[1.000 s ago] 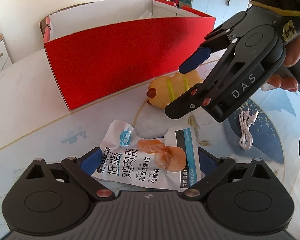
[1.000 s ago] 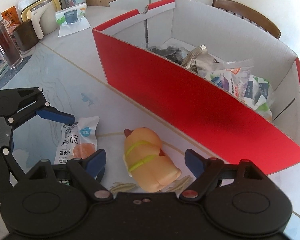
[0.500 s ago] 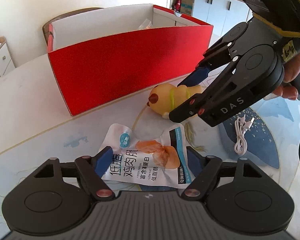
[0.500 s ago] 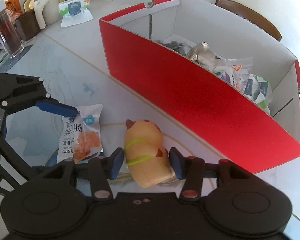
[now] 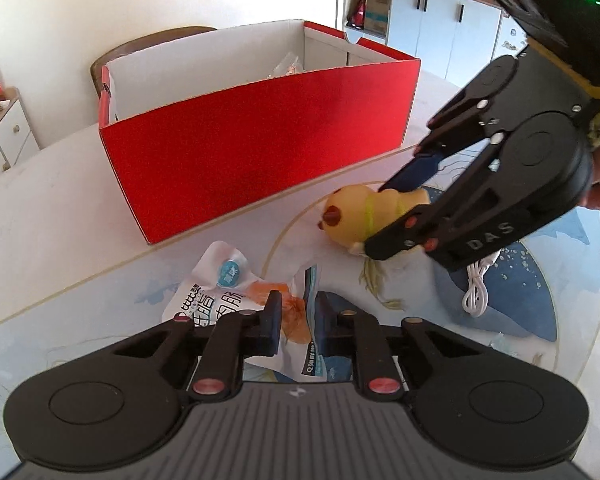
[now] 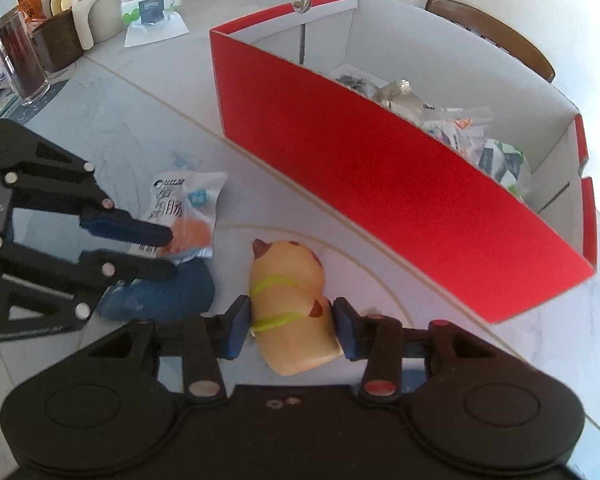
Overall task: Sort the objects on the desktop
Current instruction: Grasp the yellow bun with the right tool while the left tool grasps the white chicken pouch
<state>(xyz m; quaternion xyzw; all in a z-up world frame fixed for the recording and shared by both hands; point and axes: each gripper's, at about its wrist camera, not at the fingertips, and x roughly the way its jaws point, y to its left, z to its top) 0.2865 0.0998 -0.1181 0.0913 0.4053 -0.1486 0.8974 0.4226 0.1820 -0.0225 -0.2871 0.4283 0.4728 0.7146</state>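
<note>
Both tongs have just closed on their items beside the red box.

One red box (image 6: 400, 184) sits on the worktop (image 5: 60, 208), already holding several packets. In the last second the right tongs (image 6: 288, 322) narrowed from wide onto the one yellow toy (image 6: 288, 300), and the left tongs (image 5: 296, 324) pinched the one snack packet (image 5: 220, 300); both still touch the worktop, ready to lift. One white cable (image 5: 476, 288) remains.
</note>
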